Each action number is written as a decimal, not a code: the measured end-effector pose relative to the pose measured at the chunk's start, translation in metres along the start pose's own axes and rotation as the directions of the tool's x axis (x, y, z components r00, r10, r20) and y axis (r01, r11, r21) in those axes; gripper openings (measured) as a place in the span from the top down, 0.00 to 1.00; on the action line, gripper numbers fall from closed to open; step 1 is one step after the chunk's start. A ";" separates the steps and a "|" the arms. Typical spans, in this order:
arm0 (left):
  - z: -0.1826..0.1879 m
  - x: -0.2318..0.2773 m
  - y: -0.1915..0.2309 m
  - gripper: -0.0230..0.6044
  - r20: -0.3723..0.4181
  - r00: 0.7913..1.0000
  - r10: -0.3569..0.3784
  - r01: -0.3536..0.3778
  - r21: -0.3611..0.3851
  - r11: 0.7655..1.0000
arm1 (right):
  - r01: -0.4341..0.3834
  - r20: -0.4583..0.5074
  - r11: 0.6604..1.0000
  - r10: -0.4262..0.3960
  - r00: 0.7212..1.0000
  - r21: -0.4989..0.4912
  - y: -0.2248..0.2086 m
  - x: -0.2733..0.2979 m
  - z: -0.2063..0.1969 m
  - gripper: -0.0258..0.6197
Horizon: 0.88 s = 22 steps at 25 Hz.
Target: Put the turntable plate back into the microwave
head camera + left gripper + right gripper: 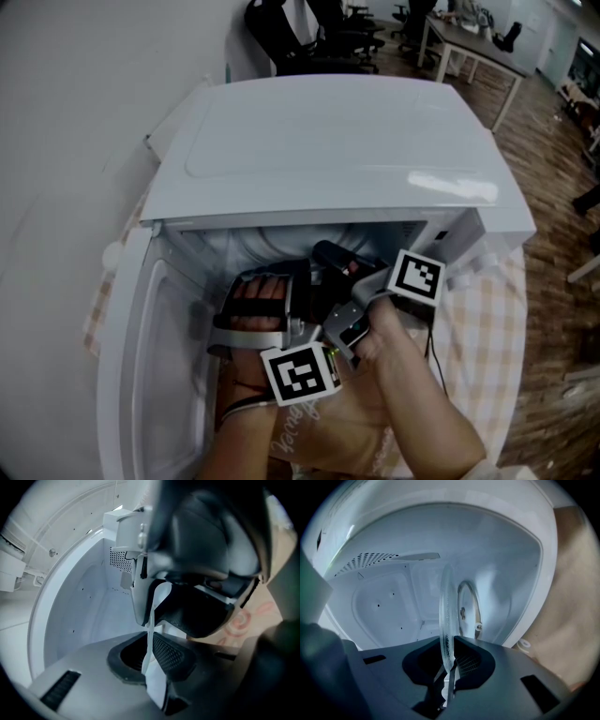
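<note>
The white microwave (328, 141) stands with its door (141, 356) swung open to the left. Both hands reach into the cavity, where the fingertips are hidden in the head view under the top panel. The clear glass turntable plate (446, 616) shows edge-on, upright in the right gripper view. My right gripper (449, 667) is shut on its rim. Behind the plate, the roller ring (468, 606) lies inside the cavity. In the left gripper view the plate's thin rim (152, 620) runs between the pads of my left gripper (151, 660), which is shut on it, close behind the right gripper's dark body (211, 550).
The microwave sits on a checked cloth (478, 319). The cavity walls (389, 602) close in on both sides, with a perforated vent (365, 559) at upper left. A desk and office chairs (319, 28) stand beyond, over a wood floor (553, 187).
</note>
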<state>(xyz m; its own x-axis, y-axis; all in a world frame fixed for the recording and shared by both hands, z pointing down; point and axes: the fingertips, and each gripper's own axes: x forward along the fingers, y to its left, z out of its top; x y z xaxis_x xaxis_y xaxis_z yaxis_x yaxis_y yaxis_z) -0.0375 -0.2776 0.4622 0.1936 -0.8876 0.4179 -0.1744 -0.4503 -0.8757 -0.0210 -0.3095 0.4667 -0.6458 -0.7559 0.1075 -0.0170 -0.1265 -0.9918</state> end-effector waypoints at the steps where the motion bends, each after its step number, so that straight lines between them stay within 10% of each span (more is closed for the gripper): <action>1: 0.000 0.000 0.000 0.91 0.000 1.000 -0.008 0.008 -0.005 1.000 | -0.005 0.000 1.000 0.005 1.000 -0.001 0.001 0.000 0.000 0.87; 10: -0.007 0.003 -0.007 0.90 -0.042 0.997 -0.070 0.067 -0.075 0.995 | -0.057 -0.024 0.998 0.056 0.998 -0.030 0.001 -0.020 -0.005 0.83; 14: -0.005 0.005 -0.006 0.90 -0.041 0.996 -0.076 0.072 -0.095 0.993 | -0.023 -0.073 0.968 0.004 0.997 -0.251 0.005 -0.040 -0.012 0.83; 17: -0.003 0.005 -0.008 0.90 -0.034 0.996 -0.087 0.083 -0.099 0.992 | -0.011 -0.126 0.869 -0.059 0.990 -0.494 0.017 -0.058 -0.029 0.83; 19: -0.002 0.005 -0.009 0.90 -0.030 0.995 -0.090 0.087 -0.097 0.992 | -0.026 -0.144 0.640 -0.134 0.981 -0.768 0.030 -0.070 -0.040 0.83; 22: -0.006 0.005 -0.010 0.90 -0.033 0.994 -0.102 0.098 -0.088 0.991 | -0.087 -0.064 -0.082 -0.246 0.967 -0.993 0.063 -0.082 -0.047 0.83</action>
<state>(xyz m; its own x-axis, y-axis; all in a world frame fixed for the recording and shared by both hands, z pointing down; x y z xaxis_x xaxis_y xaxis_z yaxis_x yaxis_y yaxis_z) -0.0408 -0.2778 0.4744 0.1787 -0.8399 0.5124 -0.2389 -0.5422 -0.8055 -0.0047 -0.2255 0.3923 -0.6696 -0.6587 0.3432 -0.7003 0.7138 0.0034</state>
